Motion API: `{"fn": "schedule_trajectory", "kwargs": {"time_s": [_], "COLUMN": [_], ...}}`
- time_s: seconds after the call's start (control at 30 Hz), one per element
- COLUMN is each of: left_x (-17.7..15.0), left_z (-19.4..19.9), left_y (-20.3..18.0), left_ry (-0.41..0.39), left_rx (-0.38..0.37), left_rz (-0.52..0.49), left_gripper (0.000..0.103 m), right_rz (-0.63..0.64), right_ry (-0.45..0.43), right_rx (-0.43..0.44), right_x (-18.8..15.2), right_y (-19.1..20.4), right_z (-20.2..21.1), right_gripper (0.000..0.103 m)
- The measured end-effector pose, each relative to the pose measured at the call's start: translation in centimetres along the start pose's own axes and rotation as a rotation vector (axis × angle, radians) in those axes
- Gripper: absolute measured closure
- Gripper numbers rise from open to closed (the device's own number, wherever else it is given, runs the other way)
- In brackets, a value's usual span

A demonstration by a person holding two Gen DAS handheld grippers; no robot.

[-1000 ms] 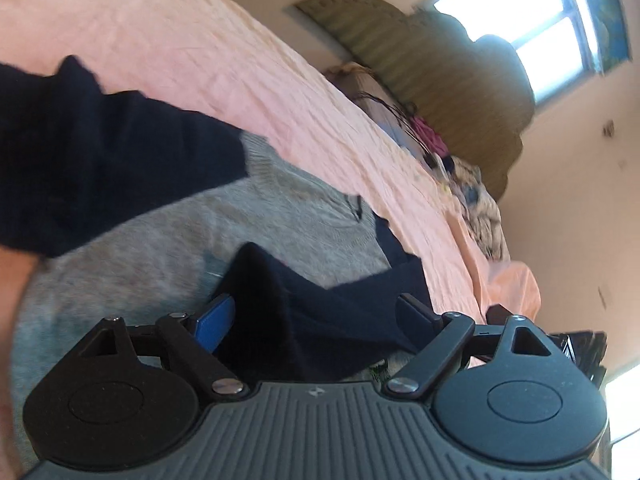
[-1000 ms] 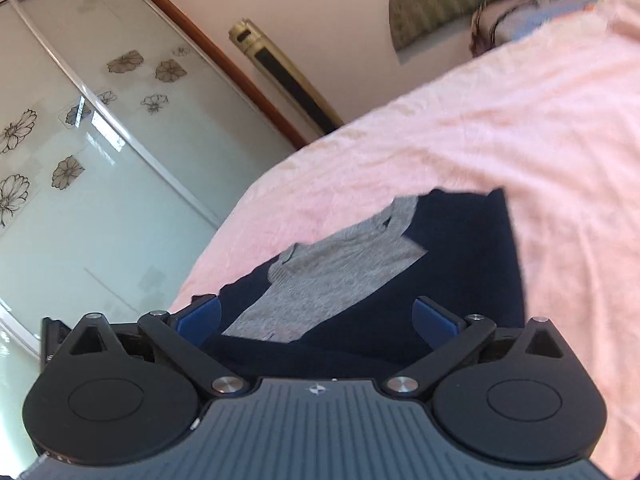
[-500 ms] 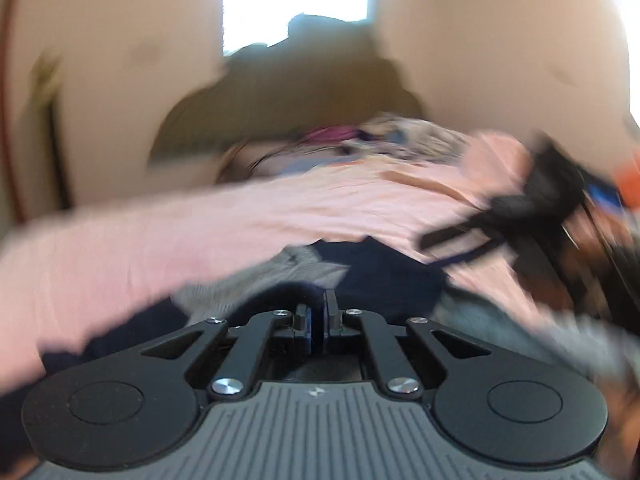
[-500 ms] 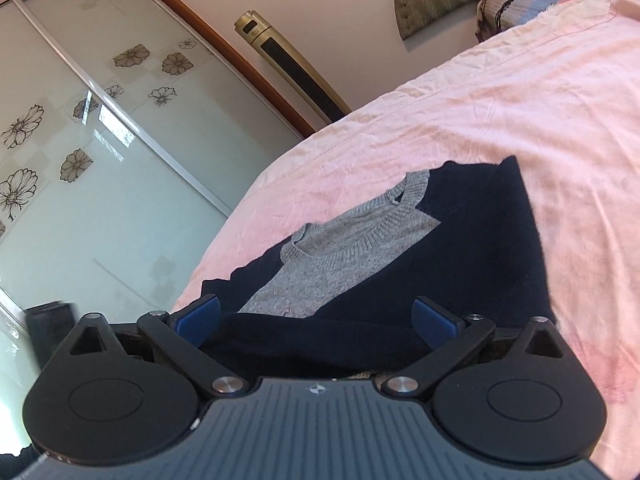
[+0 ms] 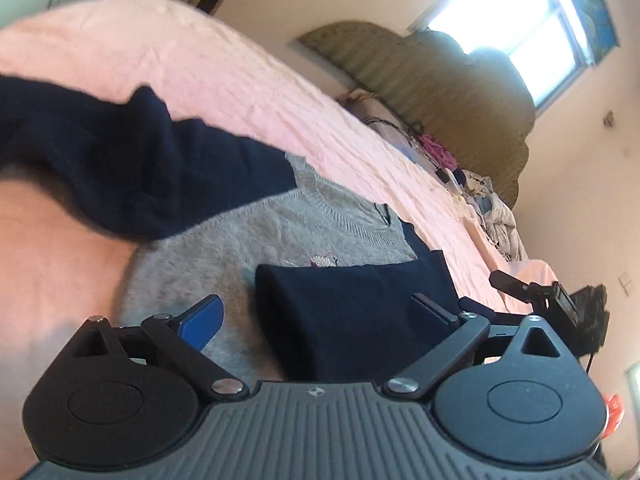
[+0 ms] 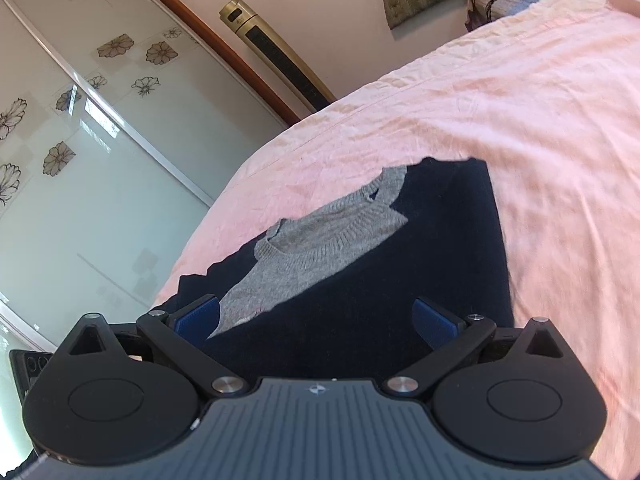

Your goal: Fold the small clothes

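Sweater (image 5: 256, 240) lies flat on the pink bed (image 5: 248, 92), grey body up, both navy sleeves folded in across it.

Key relation for your next move: in the left wrist view the folded right-hand navy sleeve (image 5: 352, 312) lies directly ahead of the left gripper (image 5: 316, 312), its long axis running away from you toward the collar (image 5: 352, 220). The sleeve sits between the jaws but no pad presses on it. Left gripper jaws are opening, nearly at full spread, nothing clamped.

Right gripper (image 6: 316, 316) is spread wide too, nothing pinched; the near navy edge of the sweater (image 6: 360, 280) lies under and just ahead of it, the grey panel toward its left finger (image 6: 198, 316).

Other sleeve (image 5: 132, 168) crosses the upper left of the left wrist view, well clear of both pads.

Both grippers sit at the hem end, roughly equally near. My read: sleeves are done, the hem-to-collar fold is next. Grab the hem corners, one each. Watch that the loose knit sleeve doesn't slide off as you lift.
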State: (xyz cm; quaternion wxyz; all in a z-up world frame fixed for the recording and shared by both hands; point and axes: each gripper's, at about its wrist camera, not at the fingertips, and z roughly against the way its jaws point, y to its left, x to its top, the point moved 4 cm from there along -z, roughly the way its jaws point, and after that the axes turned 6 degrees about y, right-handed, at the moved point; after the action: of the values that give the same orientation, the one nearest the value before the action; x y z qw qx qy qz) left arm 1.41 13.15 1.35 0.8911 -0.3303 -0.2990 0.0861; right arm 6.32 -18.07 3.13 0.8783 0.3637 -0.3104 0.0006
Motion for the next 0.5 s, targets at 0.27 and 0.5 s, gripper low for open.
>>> {"fn": "schedule_trajectory", "kwargs": {"time_s": [0.27,0.5], "left_x": [0.5,2.4], "left_z": [-6.0,-3.3], "left_y": [-2.0,-3.5], "left_ry": [0.128,0.020], "left_rx": [0.143,0.314], "left_rz": [-0.097,-0.346], "left_gripper": [0.097,0.097], "right_rz": [-0.033,-0.036], "right_ry": [-0.016,-0.050], "right_rx": [-0.010,-0.039], "right_x": [-0.2,1.0], "right_y": [-0.5,-1.4], "right_z": [0.1,1.0], "right_gripper": [0.001,0.001]}}
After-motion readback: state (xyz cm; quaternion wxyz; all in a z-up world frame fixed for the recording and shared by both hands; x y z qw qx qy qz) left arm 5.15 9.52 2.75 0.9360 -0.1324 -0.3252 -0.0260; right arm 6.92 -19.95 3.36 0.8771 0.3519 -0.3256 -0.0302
